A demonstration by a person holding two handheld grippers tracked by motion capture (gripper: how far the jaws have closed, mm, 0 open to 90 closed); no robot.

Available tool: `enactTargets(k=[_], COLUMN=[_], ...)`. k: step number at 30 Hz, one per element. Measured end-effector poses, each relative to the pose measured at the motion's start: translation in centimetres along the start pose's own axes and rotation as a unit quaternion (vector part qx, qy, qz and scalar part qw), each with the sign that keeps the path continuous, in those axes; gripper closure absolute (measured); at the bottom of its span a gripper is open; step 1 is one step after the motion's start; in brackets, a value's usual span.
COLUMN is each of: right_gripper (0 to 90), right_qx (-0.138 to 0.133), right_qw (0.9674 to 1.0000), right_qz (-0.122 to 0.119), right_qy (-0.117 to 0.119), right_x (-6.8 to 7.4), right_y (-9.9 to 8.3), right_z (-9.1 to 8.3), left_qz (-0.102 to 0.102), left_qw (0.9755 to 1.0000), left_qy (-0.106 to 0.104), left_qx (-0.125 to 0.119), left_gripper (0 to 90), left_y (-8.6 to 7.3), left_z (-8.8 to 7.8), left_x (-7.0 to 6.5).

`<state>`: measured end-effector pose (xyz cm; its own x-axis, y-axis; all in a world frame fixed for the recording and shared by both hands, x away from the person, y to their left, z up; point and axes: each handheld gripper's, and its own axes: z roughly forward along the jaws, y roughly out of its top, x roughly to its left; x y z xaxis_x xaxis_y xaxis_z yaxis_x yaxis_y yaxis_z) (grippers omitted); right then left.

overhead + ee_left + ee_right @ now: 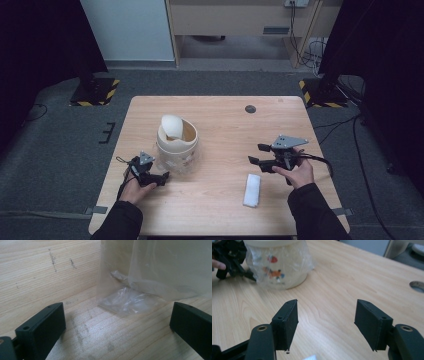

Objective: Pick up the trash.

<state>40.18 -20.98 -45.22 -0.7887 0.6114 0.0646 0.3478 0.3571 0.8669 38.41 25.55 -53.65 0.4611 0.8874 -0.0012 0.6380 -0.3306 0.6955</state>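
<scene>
A cream round bin (176, 144) with a tilted swing lid stands left of the middle of the wooden table (225, 125), wrapped in a clear plastic bag (130, 300). My left gripper (163, 177) lies low on the table at the bin's near left side, open, with the bag's crumpled lower edge just beyond its jaws. My right gripper (257, 153) hovers over the right half of the table, open and pointing left toward the bin (279, 265), with nothing between its jaws. A white folded packet (252, 190) lies just below it.
A dark round grommet (250, 108) sits in the tabletop at the far side. Two stand bases with yellow-black tape (95, 92) rest on the grey floor beyond the table's far corners. Bare wood spans between the bin and the right gripper.
</scene>
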Motion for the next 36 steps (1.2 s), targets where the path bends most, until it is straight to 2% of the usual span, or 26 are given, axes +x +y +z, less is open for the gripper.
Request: enactTargets(k=[8, 9, 12, 14, 19, 24, 28, 30, 34, 36], right_gripper=[38.4, 40.4, 42.1, 42.9, 46.4, 51.2, 53.5, 54.0, 57.8, 59.2], right_qx=[0.032, 0.047, 0.060, 0.080, 0.092, 0.116, 0.130, 0.133, 0.162, 0.166], right_qw=[0.9995, 0.9989, 0.9982, 0.9967, 0.9957, 0.9931, 0.9909, 0.9904, 0.9854, 0.9846], right_qz=[0.003, 0.003, 0.005, 0.008, 0.011, 0.008, 0.007, 0.007, 0.005, 0.006], right_qy=[-0.001, -0.005, -0.004, -0.002, 0.003, 0.013, 0.035, 0.038, 0.051, 0.053], right_x=[-0.4, -0.6, -0.8, -0.9, -1.1, -1.2, -0.9, -0.9, -0.7, -0.7], right_y=[-1.7, -2.2, -2.6, -3.2, -3.7, -4.3, -4.6, -4.6, -5.1, -5.2], right_z=[0.3, 0.4, 0.6, 1.0, 1.5, 2.1, 2.5, 2.6, 3.1, 3.2], left_qz=[0.001, 0.001, 0.001, 0.001, 0.001, 0.000, 0.000, 0.000, 0.000, 0.000], left_qw=[1.0000, 1.0000, 1.0000, 1.0000, 1.0000, 1.0000, 1.0000, 1.0000, 1.0000, 1.0000], left_qy=[0.000, 0.000, 0.000, 0.000, 0.000, 0.000, 0.000, 0.000, 0.000, 0.000], left_qx=[0.000, 0.000, 0.000, 0.000, 0.000, 0.000, 0.000, 0.000, 0.000, 0.000], left_gripper=[0.0, 0.0, 0.0, 0.0, 0.0, 0.0, 0.0, 0.0, 0.0, 0.0], left_y=[0.0, 0.0, 0.0, 0.0, 0.0, 0.0, 0.0, 0.0, 0.0, 0.0], left_z=[0.0, 0.0, 0.0, 0.0, 0.0, 0.0, 0.0, 0.0, 0.0, 0.0], left_x=[0.0, 0.0, 0.0, 0.0, -0.1, -0.1, -0.1, -0.1, -0.1, -0.1])
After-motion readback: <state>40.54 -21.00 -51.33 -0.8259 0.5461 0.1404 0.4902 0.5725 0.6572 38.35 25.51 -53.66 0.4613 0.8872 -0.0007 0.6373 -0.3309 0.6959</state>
